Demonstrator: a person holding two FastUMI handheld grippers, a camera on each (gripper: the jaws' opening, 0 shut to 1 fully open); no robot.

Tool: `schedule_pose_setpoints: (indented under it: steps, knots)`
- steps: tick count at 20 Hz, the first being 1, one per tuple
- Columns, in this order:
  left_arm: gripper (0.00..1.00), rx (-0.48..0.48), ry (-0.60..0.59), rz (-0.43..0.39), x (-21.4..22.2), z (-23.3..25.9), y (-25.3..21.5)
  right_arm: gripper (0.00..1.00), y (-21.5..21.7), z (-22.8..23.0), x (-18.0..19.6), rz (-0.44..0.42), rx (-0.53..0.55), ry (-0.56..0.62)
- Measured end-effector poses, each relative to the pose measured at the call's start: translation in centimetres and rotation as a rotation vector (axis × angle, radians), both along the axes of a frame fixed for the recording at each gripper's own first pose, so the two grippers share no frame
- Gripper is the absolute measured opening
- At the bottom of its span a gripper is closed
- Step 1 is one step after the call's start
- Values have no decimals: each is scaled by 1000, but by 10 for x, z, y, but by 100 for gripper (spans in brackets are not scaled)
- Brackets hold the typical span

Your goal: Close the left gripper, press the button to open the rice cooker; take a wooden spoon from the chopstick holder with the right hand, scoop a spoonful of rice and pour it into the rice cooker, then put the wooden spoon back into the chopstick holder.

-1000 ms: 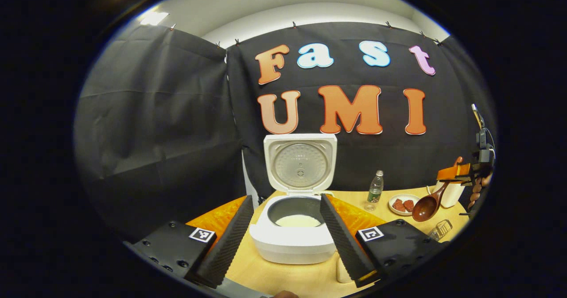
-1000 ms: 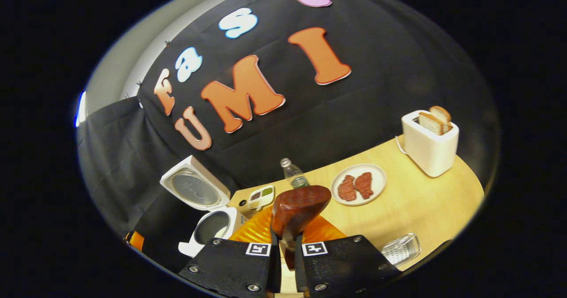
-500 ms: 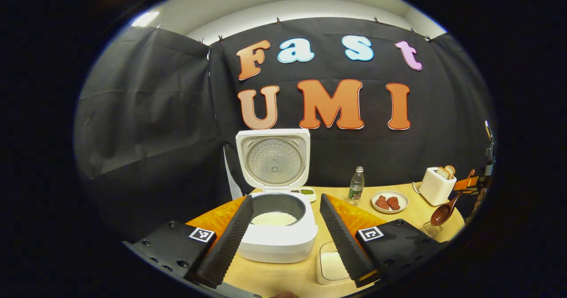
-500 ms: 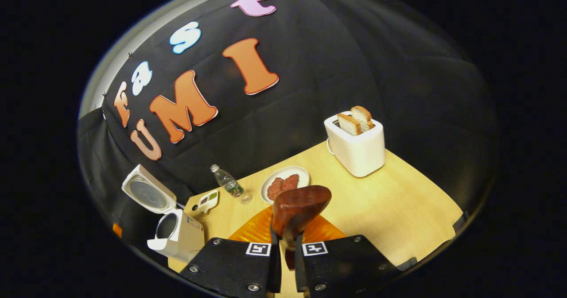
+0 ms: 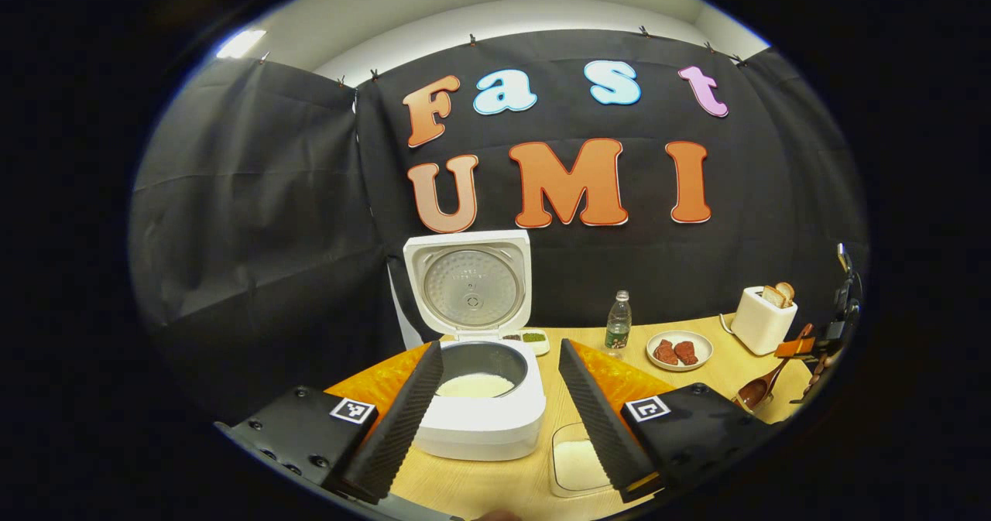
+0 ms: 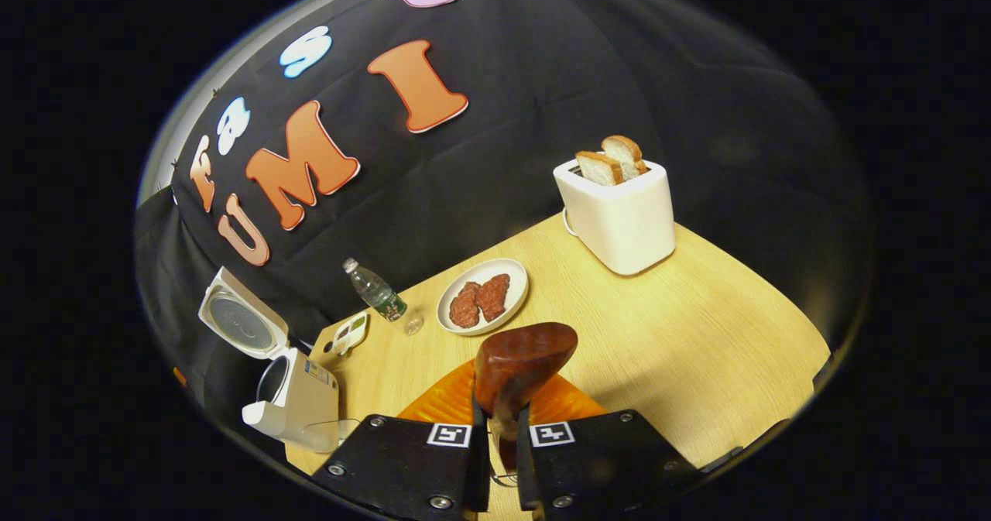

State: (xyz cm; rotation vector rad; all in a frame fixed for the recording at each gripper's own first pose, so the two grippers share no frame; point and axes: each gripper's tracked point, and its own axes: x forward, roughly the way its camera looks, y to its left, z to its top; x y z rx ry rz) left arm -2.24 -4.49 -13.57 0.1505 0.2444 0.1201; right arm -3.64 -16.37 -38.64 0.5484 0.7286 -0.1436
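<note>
Wooden spoon (image 6: 520, 366) is clamped by its handle between the closed fingers of the right hand-held gripper (image 6: 502, 447), bowl forward over the tabletop (image 6: 697, 335); in the left gripper view it has dropped lower at the far right than a second ago. The rice cooker (image 5: 480, 397) stands lid-up with white rice in its pot, framed by the wide-open left hand-held gripper (image 5: 495, 413), and has slid leftward. A clear rice container (image 5: 569, 463) sits beside the cooker. The toaster (image 6: 615, 211) now looms nearer.
</note>
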Motion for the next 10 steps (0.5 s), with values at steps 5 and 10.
schedule_pose_setpoints:
  steps: [5,10]
  knots:
    - [100,9,2,9,1,0,3,15,1,-13,-3,-11,25,30]
    - [99,5,-3,5,5,0,5,14,-2,-14,-5,-31,36,29]
